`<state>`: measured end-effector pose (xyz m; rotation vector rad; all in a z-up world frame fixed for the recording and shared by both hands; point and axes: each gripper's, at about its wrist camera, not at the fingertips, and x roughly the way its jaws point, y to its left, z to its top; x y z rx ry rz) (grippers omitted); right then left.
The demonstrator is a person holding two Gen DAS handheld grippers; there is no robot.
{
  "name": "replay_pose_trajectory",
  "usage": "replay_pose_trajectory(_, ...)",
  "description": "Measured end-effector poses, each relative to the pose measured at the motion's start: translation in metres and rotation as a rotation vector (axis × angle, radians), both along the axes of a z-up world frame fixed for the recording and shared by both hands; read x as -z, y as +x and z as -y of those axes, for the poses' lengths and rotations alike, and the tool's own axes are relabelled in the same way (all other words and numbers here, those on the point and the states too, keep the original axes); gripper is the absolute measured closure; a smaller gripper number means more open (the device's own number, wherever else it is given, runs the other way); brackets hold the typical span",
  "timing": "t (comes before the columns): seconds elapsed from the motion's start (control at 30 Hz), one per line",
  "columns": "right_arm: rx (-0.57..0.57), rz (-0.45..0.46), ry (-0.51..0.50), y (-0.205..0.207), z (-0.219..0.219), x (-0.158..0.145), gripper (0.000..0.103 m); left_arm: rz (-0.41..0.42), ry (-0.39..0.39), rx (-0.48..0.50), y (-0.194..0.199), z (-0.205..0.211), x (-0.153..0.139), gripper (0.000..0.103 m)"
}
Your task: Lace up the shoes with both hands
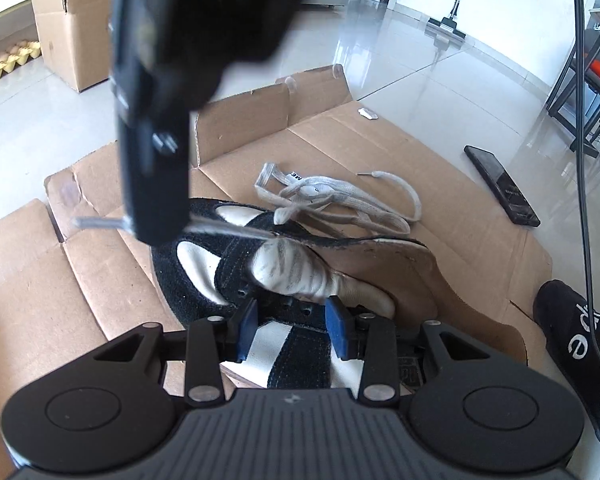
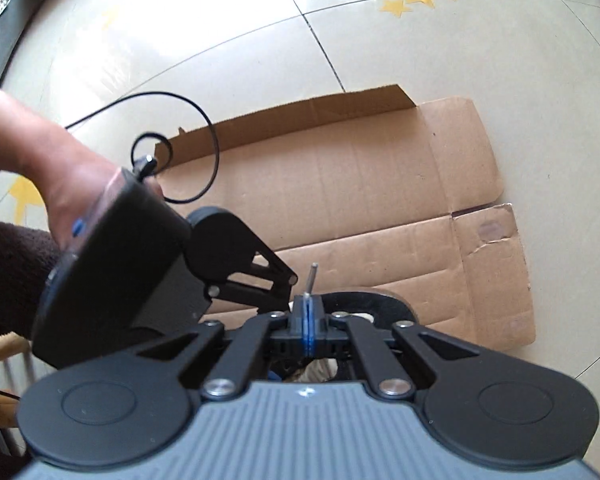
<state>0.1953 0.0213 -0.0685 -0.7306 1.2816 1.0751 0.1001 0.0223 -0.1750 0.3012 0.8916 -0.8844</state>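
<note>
A glossy pale tiled floor carried everything, and on it lay a flattened brown cardboard sheet with its flaps spread. A tall brown cardboard box stood on the tiles well beyond the sheet, at the far left of the left wrist view.

On the cardboard rested the black suede and white leather shoe, tipped on its side with its tan sole facing right; a wad of crumpled white paper bulged from its opening. Just behind the shoe a loose grey flat shoelace lay in a tangled heap. A black rectangular phone sat on the tiles just off the sheet's right edge.

The left tool, black with blue pads, stood apart, one pad on each side of the shoe's eyelet strip, gripping nothing. A bare hand with a dark fleecy sleeve held its body in the right wrist view.

The right tool was pressed together, clamped on the grey lace end, which ran taut from near the eyelets to the tool above the shoe's toe. The lace's thin clear tip poked out past the closed pads.
</note>
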Motion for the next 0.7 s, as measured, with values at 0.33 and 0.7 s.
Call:
replay_pose_trajectory(0.33,-0.032,0.004,-0.009,0.002,-0.032,-0.024,0.102,0.015,0.000,-0.002,-0.009,-0.003,-0.004,0.065)
replay_pose_trajectory(0.7,0.017,0.021,0.032,0.015,-0.056,-0.059,0.102,0.020,-0.020,-0.014,-0.010,-0.003,-0.003,0.065)
